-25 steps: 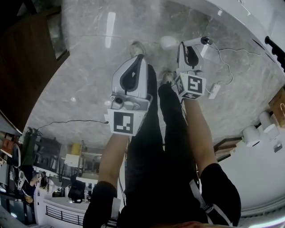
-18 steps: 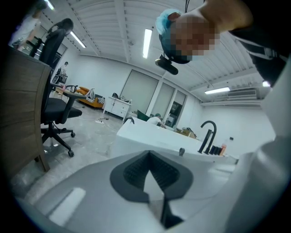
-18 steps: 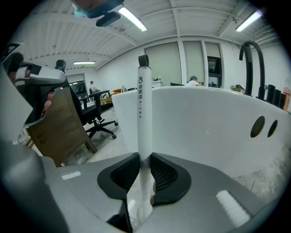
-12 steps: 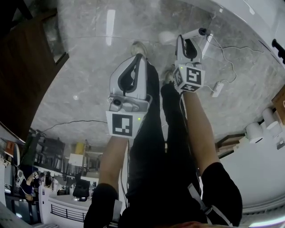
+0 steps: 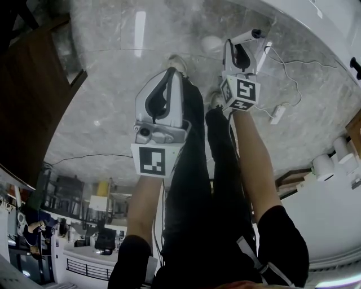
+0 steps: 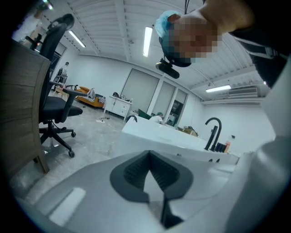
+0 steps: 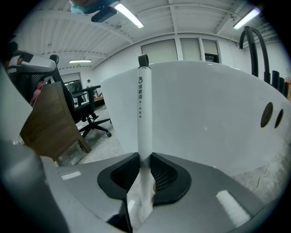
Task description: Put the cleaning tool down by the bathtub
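The cleaning tool (image 7: 144,113) is a slim white stick with a black cap and dark print, and it stands up out of the jaws in the right gripper view. My right gripper (image 7: 144,157) is shut on its lower part. Right behind the tool rises the white bathtub (image 7: 204,118) wall. From the head view, the right gripper (image 5: 238,46) hangs low over the marble floor with the tool (image 5: 248,37) pointing toward the bathtub (image 5: 316,17) rim at top right. My left gripper (image 5: 171,73) hangs beside the person's legs, shut and empty, as also seen from the left gripper (image 6: 149,154) camera.
A white adapter (image 5: 276,114) and its cable lie on the floor near the tub. A wooden panel (image 5: 28,84) stands at left, seen again as a wooden board (image 7: 50,123). There is an office chair (image 6: 54,109), a black tap (image 6: 213,132) and white cylinders (image 5: 318,169).
Both grippers have sunk toward the floor. The right one, still gripping the tool, has drifted closer to the tub side; the left shifted slightly left.
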### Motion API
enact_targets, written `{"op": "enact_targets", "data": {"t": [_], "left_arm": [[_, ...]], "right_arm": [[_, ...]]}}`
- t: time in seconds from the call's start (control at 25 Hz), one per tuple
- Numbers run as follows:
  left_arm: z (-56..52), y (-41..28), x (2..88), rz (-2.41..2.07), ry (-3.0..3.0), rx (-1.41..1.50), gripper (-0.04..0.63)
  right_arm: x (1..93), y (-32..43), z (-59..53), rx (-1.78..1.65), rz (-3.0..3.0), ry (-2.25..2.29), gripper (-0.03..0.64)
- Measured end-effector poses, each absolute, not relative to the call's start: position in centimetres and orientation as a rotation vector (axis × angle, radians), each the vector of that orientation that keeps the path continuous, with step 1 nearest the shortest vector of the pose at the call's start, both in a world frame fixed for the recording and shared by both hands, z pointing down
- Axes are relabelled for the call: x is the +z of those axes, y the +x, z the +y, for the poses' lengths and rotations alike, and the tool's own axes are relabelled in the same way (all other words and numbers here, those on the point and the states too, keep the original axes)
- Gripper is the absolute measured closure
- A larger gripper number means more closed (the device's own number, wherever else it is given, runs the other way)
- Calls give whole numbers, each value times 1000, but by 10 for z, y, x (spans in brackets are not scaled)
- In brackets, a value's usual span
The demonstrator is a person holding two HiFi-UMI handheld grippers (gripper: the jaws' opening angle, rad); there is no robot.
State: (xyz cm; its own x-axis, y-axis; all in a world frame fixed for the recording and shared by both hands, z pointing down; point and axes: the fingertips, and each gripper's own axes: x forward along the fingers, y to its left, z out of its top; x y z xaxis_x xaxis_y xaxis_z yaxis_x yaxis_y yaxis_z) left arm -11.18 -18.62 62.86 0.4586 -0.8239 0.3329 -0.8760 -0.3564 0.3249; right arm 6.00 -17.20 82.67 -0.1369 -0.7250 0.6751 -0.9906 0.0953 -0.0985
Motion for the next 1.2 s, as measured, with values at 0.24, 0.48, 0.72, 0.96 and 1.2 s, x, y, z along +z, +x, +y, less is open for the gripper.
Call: {"op": "enact_targets", "data": {"t": [0.24,0.48,0.72,0.96,1.2], "left_arm": [[-192,-116,637,-1419,2259,160,588],[-193,-115,646,-1410,2250,158,588],[-194,-117,654,-1399,2245,169,588],[-203,-123,661,-1412,2236,166,588],[-207,-127,665,-1405,2235,170,588]], "right_arm": [[842,55,-178,771,-1922,1673,537],[859,47,-186,782,-1921,1661,537],[876,42,-196,795,-1908,1653,537],[891,40,-204,811,-1893,1655,537],[900,38,-209,824,-1880,1659,537]]}}
